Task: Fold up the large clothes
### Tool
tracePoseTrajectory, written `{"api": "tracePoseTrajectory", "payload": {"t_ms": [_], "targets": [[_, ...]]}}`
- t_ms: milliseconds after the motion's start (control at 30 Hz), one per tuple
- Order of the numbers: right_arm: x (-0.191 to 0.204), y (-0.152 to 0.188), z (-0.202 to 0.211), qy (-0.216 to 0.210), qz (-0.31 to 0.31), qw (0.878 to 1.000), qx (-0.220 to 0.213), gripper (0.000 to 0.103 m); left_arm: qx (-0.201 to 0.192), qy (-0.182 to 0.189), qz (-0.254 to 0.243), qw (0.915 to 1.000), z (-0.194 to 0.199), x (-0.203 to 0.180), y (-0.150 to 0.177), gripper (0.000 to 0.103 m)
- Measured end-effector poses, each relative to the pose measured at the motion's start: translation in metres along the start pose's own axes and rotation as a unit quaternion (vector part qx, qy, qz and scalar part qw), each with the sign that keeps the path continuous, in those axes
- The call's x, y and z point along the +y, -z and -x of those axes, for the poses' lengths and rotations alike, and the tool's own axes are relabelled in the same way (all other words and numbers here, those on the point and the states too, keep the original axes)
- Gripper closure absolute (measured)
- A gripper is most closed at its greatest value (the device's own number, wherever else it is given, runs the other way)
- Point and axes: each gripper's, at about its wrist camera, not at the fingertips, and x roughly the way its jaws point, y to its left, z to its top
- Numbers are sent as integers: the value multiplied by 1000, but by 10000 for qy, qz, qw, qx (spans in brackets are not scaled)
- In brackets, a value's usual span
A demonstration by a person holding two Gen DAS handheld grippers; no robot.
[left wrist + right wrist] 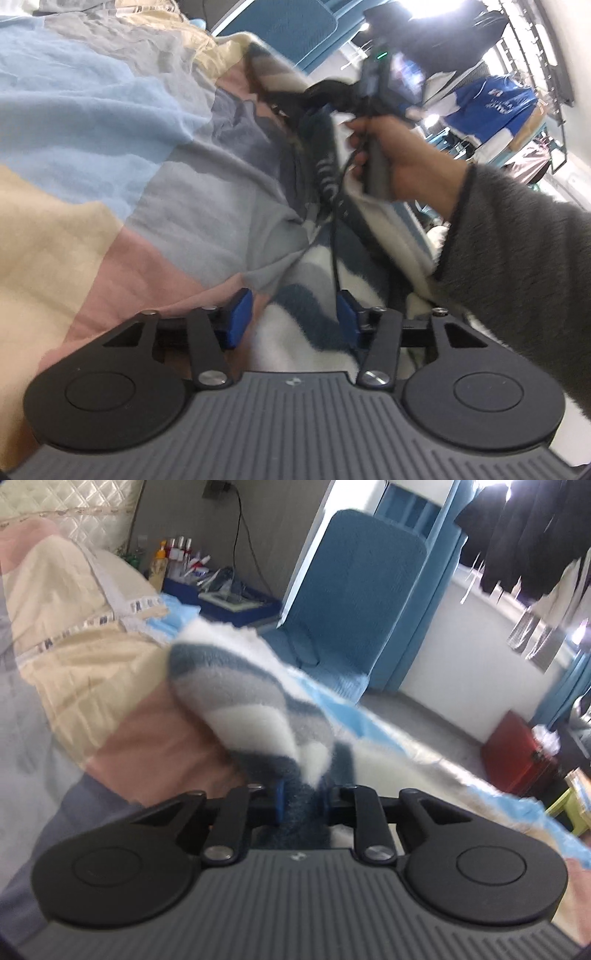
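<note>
Not much I could read. On the blue jersey (487,107) hanging in the background of my left wrist view there was white lettering w/ a small red-white badge, but too blurred and tilted to make out. The dark band of the fleece garment (327,168) near my right hand carried pale marks, maybe letters, illegible. A small logo sat on each gripper body, too tiny to read. Bottles (177,550) on the bedside stand: labels unreadable.
</note>
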Motion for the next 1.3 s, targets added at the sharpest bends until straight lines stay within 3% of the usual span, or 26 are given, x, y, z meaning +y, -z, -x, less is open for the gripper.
{"api": "tracePoseTrajectory", "payload": {"t_ms": [200,267,333,533,767,1000,1100,1200,1300], "targets": [[-38,-19,65,529,-145,9975,-449,86,405,-249,-380,9981,1,-10,6,60],[-61,-21,96,790,-251,9949,-578,86,471,-492,-428,9968,3,-14,9,83],[-87,-20,125,1027,-456,9913,-689,87,487,-626,-289,9964,7,-14,13,92],[-166,8,216,1757,-1199,9728,-919,87,99,-1100,-354,9933,36,-30,18,96],[-240,96,320,2265,-2600,9337,-962,88,-752,-1348,-207,9878,112,-45,11,97],[-252,209,404,2277,-3626,8992,-903,88,-1403,-1431,-321,9792,192,-70,12,97],[-254,256,437,2204,-4225,8741,-939,88,-1579,-1357,-362,9774,228,-85,15,97],[-249,302,457,2111,-4956,8390,-764,88,-1673,-1148,-456,9781,263,-106,27,97],[-237,344,456,1796,-5598,8089,-47,88,-1759,-1182,-569,9756,290,-125,47,97]]}}
